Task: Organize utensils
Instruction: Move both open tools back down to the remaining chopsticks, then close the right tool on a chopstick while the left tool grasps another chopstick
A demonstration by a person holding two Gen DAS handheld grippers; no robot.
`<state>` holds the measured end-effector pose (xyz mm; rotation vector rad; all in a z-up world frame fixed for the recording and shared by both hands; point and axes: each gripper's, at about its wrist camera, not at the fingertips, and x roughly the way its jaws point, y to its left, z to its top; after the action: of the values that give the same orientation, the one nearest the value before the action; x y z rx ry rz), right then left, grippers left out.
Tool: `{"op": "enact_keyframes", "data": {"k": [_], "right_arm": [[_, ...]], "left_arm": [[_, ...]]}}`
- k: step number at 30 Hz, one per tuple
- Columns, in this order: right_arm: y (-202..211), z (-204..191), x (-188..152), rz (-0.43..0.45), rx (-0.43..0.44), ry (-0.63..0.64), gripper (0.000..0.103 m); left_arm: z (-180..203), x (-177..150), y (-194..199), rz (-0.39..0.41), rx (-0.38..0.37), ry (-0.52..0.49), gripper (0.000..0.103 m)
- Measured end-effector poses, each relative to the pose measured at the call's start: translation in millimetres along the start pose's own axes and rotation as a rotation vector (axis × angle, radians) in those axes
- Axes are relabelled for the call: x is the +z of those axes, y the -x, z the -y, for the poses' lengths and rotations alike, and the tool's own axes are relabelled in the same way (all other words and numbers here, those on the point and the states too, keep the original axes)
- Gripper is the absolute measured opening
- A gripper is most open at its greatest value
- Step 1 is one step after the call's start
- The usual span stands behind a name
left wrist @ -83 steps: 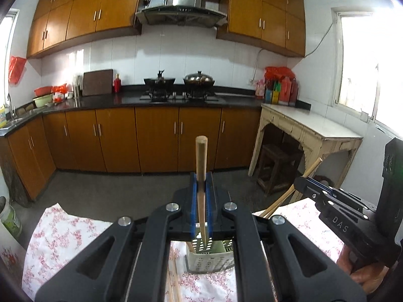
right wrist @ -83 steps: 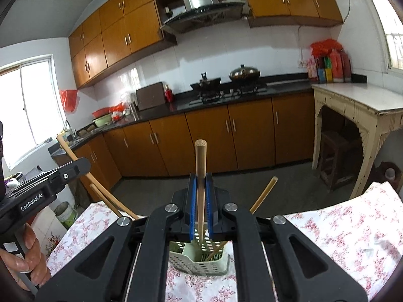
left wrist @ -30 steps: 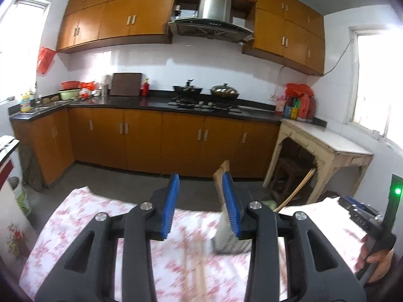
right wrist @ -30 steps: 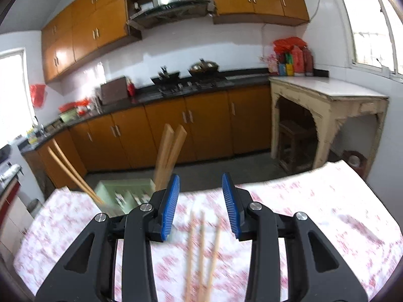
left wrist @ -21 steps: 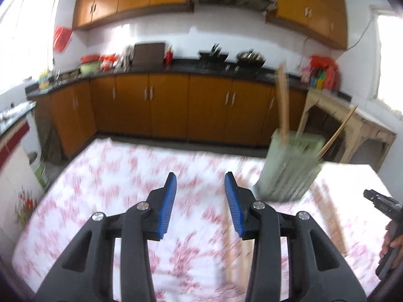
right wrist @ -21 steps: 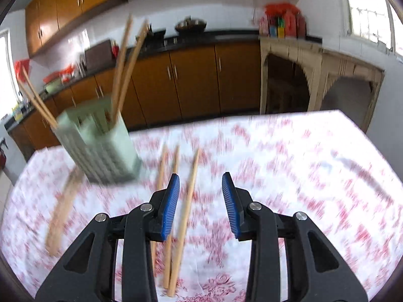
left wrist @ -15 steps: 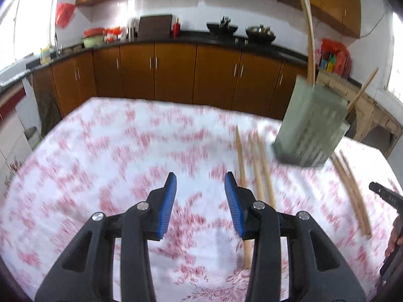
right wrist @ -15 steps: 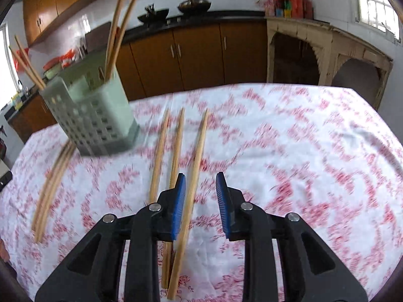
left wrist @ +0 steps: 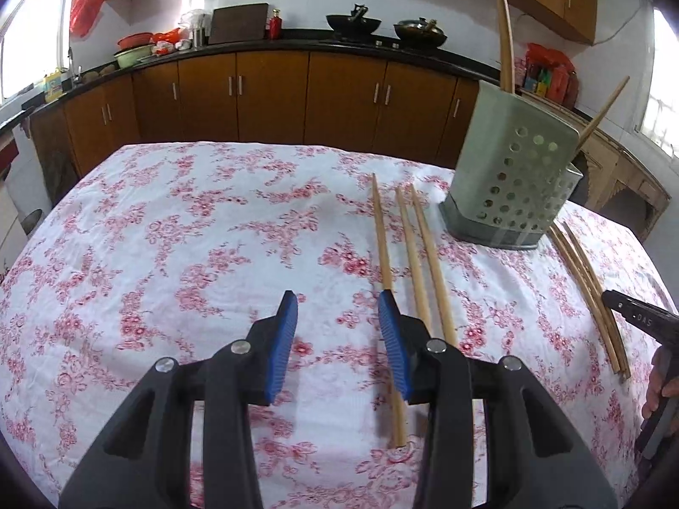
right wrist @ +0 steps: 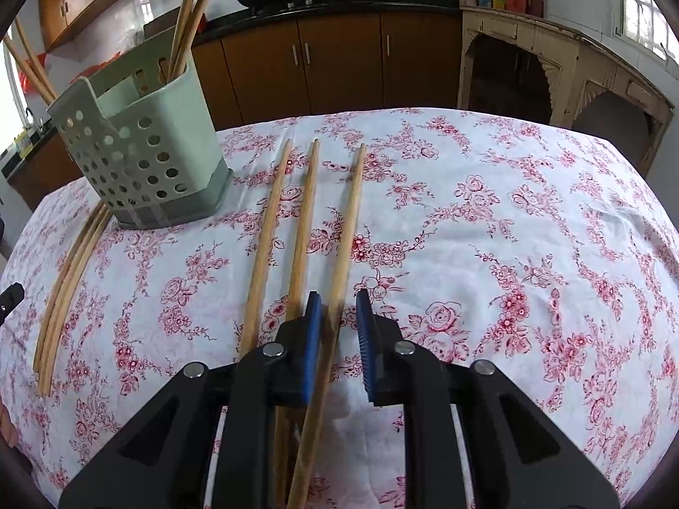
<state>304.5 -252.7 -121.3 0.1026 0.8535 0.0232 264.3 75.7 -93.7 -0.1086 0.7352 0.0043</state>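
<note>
Dropped from cabinet height to just above the floral counter since a second back.

Left wrist: left gripper with jaws apart on nothing, over bare cloth; wide clear room leftward; chopsticks just right, holder beyond.

Right wrist: right gripper with jaws closing around rightmost chopstick, pads not yet pressing; open cloth rightward to counter edge; cabinets behind.

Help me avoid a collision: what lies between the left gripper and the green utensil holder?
Three chopsticks lie side by side on the cloth between the left gripper and the holder, shown in the left wrist view.
</note>
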Motion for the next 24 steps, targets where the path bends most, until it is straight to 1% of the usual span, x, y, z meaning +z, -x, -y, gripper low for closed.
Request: {"op": "enact_keyframes", "data": {"k": [1, 2, 7, 11, 14, 15, 16, 17, 18, 21, 24], "right_arm": [[-0.6, 0.8, 0.5, -0.002, -0.007, 0.000, 0.009], [-0.8, 1.5, 1.1, -0.002, -0.015, 0.000, 0.008], [-3.0, 18.0, 4.7, 0.003, -0.034, -0.061, 0.008], [-3.2, 18.4, 5.1, 0.002, -0.037, -0.056, 0.008], [-3.6, 17.5, 5.4, 0.002, -0.038, -0.055, 0.008], [-3.6, 17.0, 5.4, 0.002, -0.038, -0.054, 0.008], [-3.7, 16.6, 5.4, 0.001, -0.038, -0.052, 0.008], [-3.7, 16.1, 5.4, 0.001, -0.039, -0.049, 0.008], [-3.5, 16.2, 5.2, 0.002, -0.042, -0.050, 0.008], [-2.4, 21.0, 4.3, 0.004, -0.048, -0.069, 0.008], [-1.8, 26.6, 3.1, 0.004, -0.042, -0.077, 0.008]], "left_arm": [[1.8, 0.0, -1.4, -0.008, -0.006, -0.004, 0.040], [3.6, -0.2, -3.2, -0.017, -0.013, -0.009, 0.040], [12.8, -1.5, -10.5, -0.053, -0.039, -0.035, 0.039], [20.8, -3.5, -17.8, -0.084, -0.049, -0.068, 0.037], [27.8, -5.0, -28.1, -0.125, -0.033, -0.108, 0.025], [29.5, -5.7, -31.8, -0.140, -0.025, -0.119, 0.018], [30.6, -5.7, -35.3, -0.155, -0.016, -0.125, 0.013], [31.1, -4.5, -35.7, -0.149, 0.000, -0.131, 0.010], [29.4, -2.6, -38.2, -0.153, 0.026, -0.133, 0.008], [14.4, 1.2, -41.3, -0.155, 0.051, -0.084, 0.008], [-0.4, 2.0, -40.8, -0.148, 0.044, -0.050, 0.008]]}}
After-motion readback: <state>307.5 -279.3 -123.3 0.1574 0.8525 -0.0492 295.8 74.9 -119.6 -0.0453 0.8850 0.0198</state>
